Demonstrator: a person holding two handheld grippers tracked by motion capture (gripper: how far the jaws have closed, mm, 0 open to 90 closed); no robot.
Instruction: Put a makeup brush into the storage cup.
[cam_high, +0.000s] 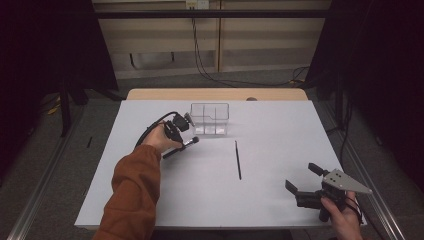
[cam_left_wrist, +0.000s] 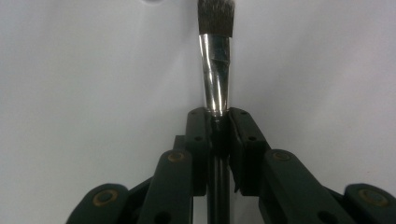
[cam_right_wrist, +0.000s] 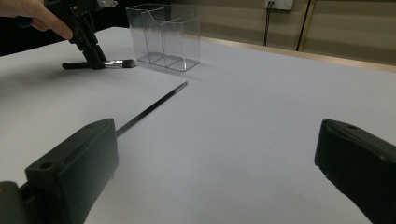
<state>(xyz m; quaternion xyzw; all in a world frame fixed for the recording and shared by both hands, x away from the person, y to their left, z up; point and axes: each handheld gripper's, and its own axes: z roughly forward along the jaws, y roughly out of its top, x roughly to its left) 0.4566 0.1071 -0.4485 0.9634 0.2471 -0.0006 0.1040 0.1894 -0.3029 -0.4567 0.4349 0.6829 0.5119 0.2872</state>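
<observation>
White covering lies over the wooden table (cam_high: 280, 130), whose bare far edge shows beyond it, and behind that a grey floor, pale wall panels, a wall socket and loose black cables fill a dim room with dark screens at both sides.

From the high view, the left gripper (cam_high: 183, 144) sits just in front of a clear plastic box (cam_high: 210, 119) with dividers, and a brush (cam_high: 180, 148) lies slanted on the sheet under it. The left gripper view comes in close: its two black jaws stand closed on the brush (cam_left_wrist: 215, 79) right where the shiny metal collar meets the dark handle, with the dark bristles pointing away over the white surface. That collar is creased and reflective, a detail too small to see from above.

The right gripper view looks across the table from low down, showing the left gripper (cam_right_wrist: 97, 59) pinning the brush (cam_right_wrist: 100, 64) flat on the sheet, just beside the box (cam_right_wrist: 163, 36). A thin black stick (cam_right_wrist: 152, 108) lies alone mid-table, well apart from both.

The right gripper (cam_high: 302, 181) rests near the table's front right corner in the person's hand, its jaws spread wide with nothing between them.

No readable writing or brand shows anywhere.
</observation>
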